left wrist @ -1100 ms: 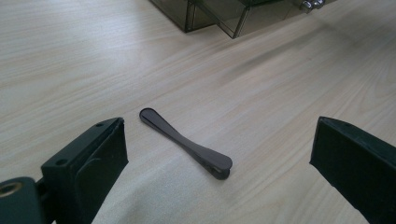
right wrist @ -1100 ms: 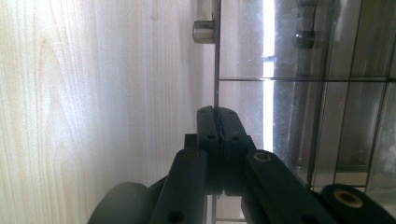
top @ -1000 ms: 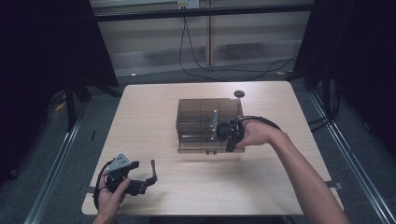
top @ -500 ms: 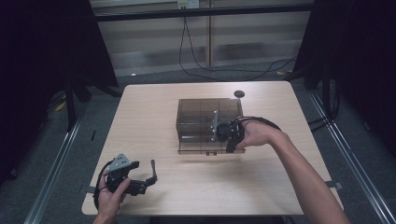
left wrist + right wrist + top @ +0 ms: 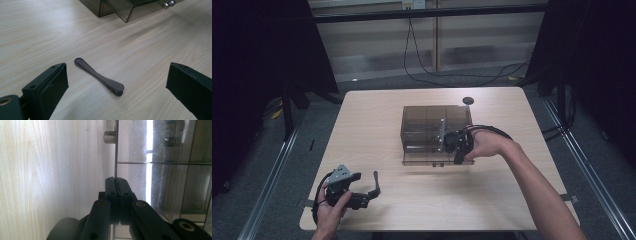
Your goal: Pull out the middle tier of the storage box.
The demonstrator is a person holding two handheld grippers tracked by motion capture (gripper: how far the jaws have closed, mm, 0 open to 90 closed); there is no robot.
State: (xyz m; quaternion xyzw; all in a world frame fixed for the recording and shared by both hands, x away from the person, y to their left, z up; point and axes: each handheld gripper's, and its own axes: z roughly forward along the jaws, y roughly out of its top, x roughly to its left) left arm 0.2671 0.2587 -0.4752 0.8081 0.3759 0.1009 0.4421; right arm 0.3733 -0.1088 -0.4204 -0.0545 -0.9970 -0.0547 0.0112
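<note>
Pale wood-grain covers the counter (image 5: 377, 125), and near its middle stands a smoky, dark transparent plastic box (image 5: 432, 127) divided into compartments, with a flat clear panel lying out from its near side toward the person. The right tool (image 5: 455, 150), held in the person's right hand (image 5: 489, 144), sits at the near right corner of that box; in the right gripper view its two black jaws are pressed together on the thin edge of the transparent panel (image 5: 116, 157), with a small silver cylindrical knob (image 5: 109, 135) showing farther along that edge. The left tool (image 5: 373, 186) rests low at the near left of the counter in the person's left hand (image 5: 333, 205), well apart from the box, carrying a grey three-cornered plate (image 5: 341, 174) on top. In the left gripper view its jaws stand wide apart and hold nothing, and between them a slim dark plastic strip with rounded ends (image 5: 98, 76) lies flat on the wood, touching neither jaw. A small round black disc (image 5: 468, 100) lies on the counter just beyond the far right corner of the box.
</note>
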